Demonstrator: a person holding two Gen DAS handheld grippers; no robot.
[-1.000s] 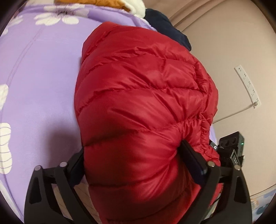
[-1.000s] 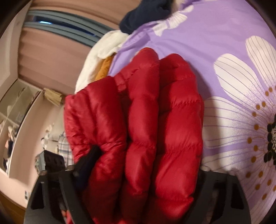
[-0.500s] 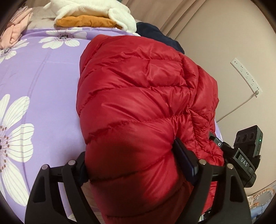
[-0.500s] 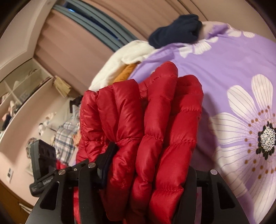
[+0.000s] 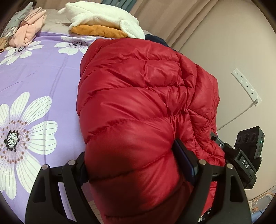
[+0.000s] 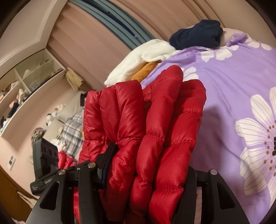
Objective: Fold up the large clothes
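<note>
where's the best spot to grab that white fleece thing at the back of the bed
Judging from the left wrist view, take the white fleece by its loose flap hanging nearest the red jacket, coming in from that open side. It lies on an orange garment, so a pinch low on the pile could catch both.

A glossy red quilted jacket [image 5: 138,106] bulges between the black left gripper [image 5: 138,170]. Left of it spreads a lilac bedspread [image 5: 43,77] printed with white flowers; beyond it lie white [image 5: 103,15], orange [image 5: 98,31] and pink clothes [image 5: 29,29].
</note>
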